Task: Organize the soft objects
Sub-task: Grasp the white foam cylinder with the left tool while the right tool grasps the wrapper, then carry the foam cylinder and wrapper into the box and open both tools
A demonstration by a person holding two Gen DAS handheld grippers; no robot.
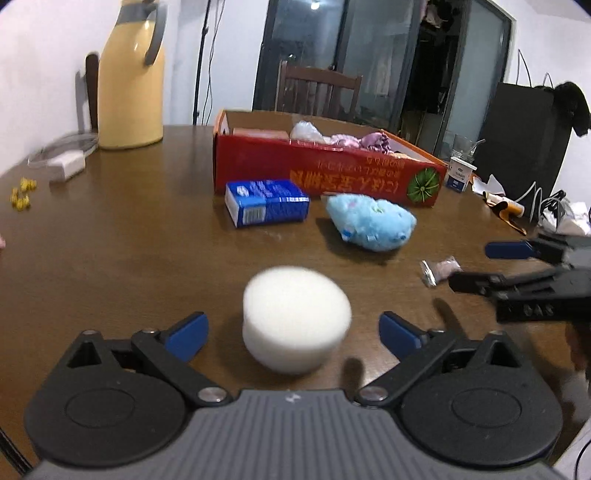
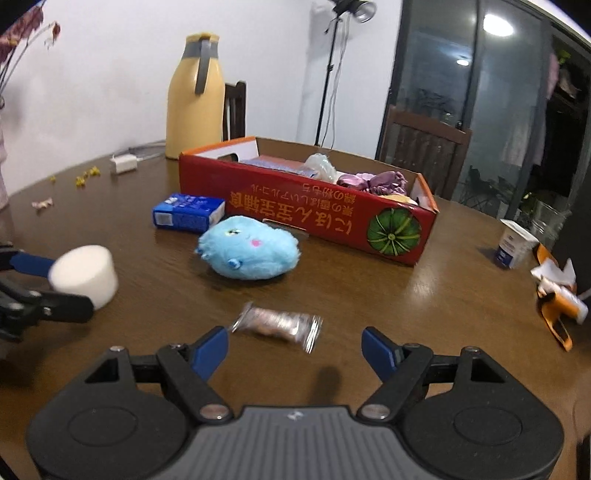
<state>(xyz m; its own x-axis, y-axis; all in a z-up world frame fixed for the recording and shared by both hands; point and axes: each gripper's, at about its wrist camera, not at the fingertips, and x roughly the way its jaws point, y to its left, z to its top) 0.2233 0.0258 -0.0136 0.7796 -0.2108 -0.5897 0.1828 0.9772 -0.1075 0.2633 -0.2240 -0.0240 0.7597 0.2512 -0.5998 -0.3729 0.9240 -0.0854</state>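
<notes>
white sponge (image 1: 295, 317), blue plush (image 1: 371, 221) on table

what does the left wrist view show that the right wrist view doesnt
Only the left wrist view: the left hand-held gripper from behind, open around the white sponge, and a glass past the red box.

Only the right wrist view: the right hand-held gripper from behind, open near the wrapped snack, plus a lamp stand and dried flowers.

Both: the red box, blue plush, blue carton, yellow jug, sponge and snack.
</notes>
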